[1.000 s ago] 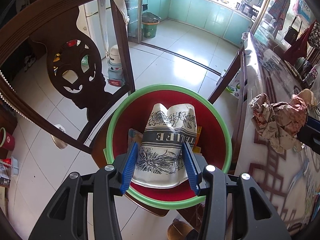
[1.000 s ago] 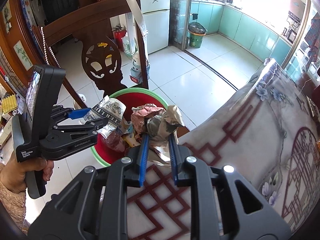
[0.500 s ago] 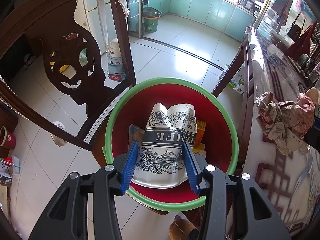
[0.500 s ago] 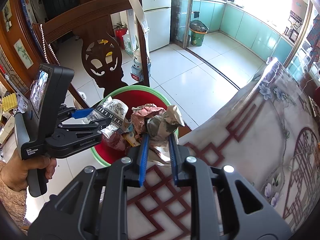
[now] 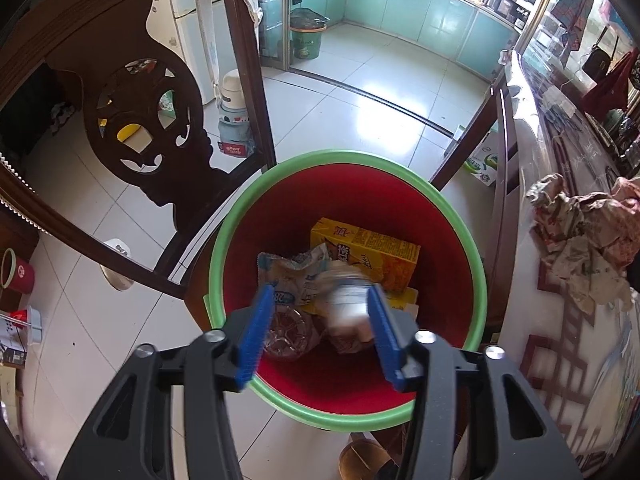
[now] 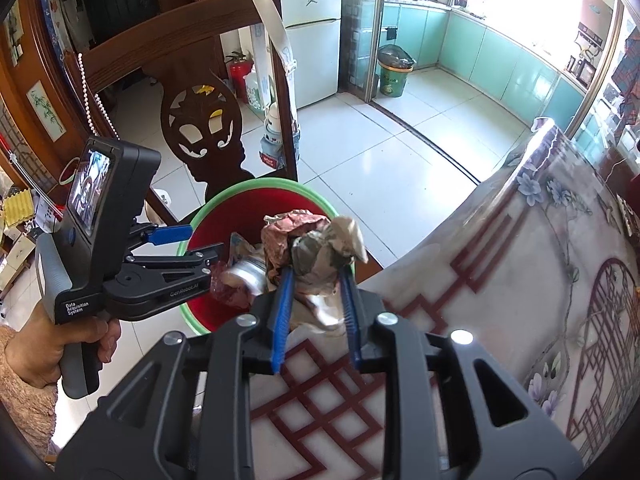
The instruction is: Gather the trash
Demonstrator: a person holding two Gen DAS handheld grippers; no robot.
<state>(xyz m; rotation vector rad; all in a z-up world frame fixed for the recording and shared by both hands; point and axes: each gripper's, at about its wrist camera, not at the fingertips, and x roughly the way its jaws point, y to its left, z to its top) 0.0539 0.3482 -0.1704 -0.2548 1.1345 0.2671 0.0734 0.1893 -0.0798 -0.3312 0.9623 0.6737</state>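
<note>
My left gripper (image 5: 320, 294) hangs over the red bin with the green rim (image 5: 224, 248). Its jaws are opening, and the printed paper cup (image 5: 348, 304) is a blur dropping free between them. A yellow carton (image 5: 372, 256) and a plastic wrapper (image 5: 292, 272) lie in the bin. In the right wrist view, my right gripper (image 6: 316, 276) holds a crumpled paper ball (image 6: 316, 248) at the table edge beside the bin (image 6: 240, 188). Its jaws are opening, but the pads still touch the paper. A hand (image 6: 60, 340) holds the left gripper (image 6: 192, 242) there, and the falling cup (image 6: 248, 272) shows below it.
A carved dark wooden chair back (image 5: 144, 128) rises just behind the bin. The table with a patterned cloth (image 6: 520, 280) fills the right. The crumpled paper (image 5: 580, 232) also shows at its edge. White tiled floor leads to a kitchen with a green bin (image 5: 306, 38) and a fridge (image 6: 308, 20).
The left jaws spread and let go of the paper cup, which now falls into the bin, uncovering the carton and wrapper. The right jaws widened slightly around the crumpled paper.
</note>
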